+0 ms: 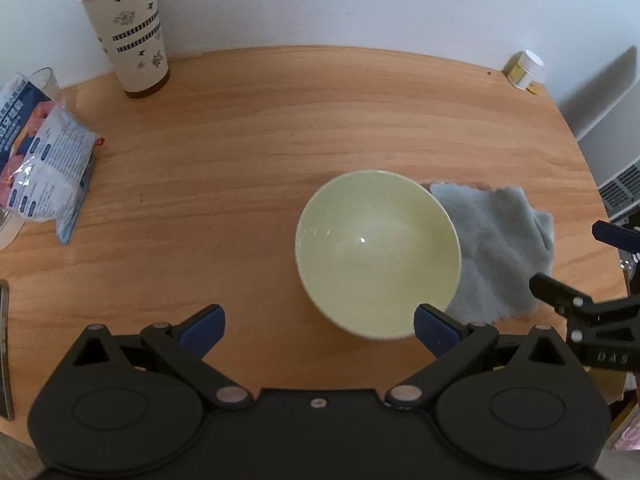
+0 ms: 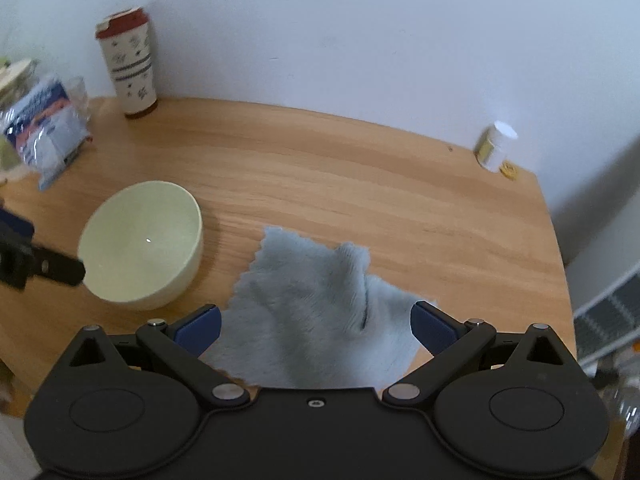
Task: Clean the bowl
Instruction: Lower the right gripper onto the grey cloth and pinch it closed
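Both tongs spread, nothing gripped: left gripper (image 1: 318, 326) low in frame, near rim of bowl (image 1: 376, 252) between its tips; right gripper (image 2: 316, 326) over cloth (image 2: 320, 312). Bowl sits frame centre on table (image 1: 240, 140), pale green, glossy, looks empty. Likely rigid, slick, breakable: pinch the rim wall. Cloth soft, bunch it. Tumbler (image 1: 128, 28) upper left.

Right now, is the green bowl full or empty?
Empty. The pale green bowl stands upright on the wooden table, and its smooth inside shows only a small glint of light.
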The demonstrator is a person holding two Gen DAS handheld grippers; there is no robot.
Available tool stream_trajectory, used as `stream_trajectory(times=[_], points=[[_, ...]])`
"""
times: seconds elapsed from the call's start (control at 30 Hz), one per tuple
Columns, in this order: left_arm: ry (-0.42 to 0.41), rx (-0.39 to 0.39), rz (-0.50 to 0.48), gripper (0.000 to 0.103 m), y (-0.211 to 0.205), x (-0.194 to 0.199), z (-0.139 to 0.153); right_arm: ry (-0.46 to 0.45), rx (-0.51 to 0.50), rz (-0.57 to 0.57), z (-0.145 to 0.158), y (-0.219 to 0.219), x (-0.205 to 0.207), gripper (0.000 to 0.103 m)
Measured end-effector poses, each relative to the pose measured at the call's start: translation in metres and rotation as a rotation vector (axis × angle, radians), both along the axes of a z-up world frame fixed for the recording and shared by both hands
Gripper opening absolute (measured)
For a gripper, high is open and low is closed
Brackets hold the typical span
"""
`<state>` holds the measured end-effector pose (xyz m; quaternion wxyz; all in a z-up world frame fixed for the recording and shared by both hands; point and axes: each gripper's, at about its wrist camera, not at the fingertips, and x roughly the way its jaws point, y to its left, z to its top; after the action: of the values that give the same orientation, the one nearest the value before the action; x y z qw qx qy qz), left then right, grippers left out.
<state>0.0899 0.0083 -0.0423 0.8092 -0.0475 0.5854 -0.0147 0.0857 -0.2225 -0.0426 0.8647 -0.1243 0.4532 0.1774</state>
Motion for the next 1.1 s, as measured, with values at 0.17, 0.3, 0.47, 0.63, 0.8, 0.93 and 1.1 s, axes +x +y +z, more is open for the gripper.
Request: stream_trajectory(times=[0.17,0.3,0.47,0.63,0.8,0.93,1.1], points=[[0.042,-0.014,0.024,0.103,-0.002,0.014,-0.016,-0.007,-0.035,0.126,-0.013,0.003,0.008,0.102],[0.067,-0.003,0.037,0.103,-0.002,0.021,-0.024,-0.012,-0.078,0.207,-0.025,0.005,0.011,0.101],[0.099,0.073,0.051,0.103,-0.007,0.028,-0.039,0.000,-0.130,0.332,-0.044,0.007,0.013,0.098],[0.123,0.064,0.077,0.103,-0.008,0.030,-0.051,0.039,-0.158,0.385,-0.060,0.006,0.019,0.084],[0.129,0.071,0.067,0.103,-0.009,0.032,-0.054,0.080,-0.123,0.364,-0.064,-0.001,0.025,0.083],[0.107,0.050,0.036,0.102,-0.005,0.033,-0.050,0.124,-0.071,0.347,-0.063,-0.005,0.027,0.076],[0.111,0.026,0.007,0.102,0.001,0.034,-0.047,0.152,-0.049,0.313,-0.062,-0.010,0.029,0.052]])
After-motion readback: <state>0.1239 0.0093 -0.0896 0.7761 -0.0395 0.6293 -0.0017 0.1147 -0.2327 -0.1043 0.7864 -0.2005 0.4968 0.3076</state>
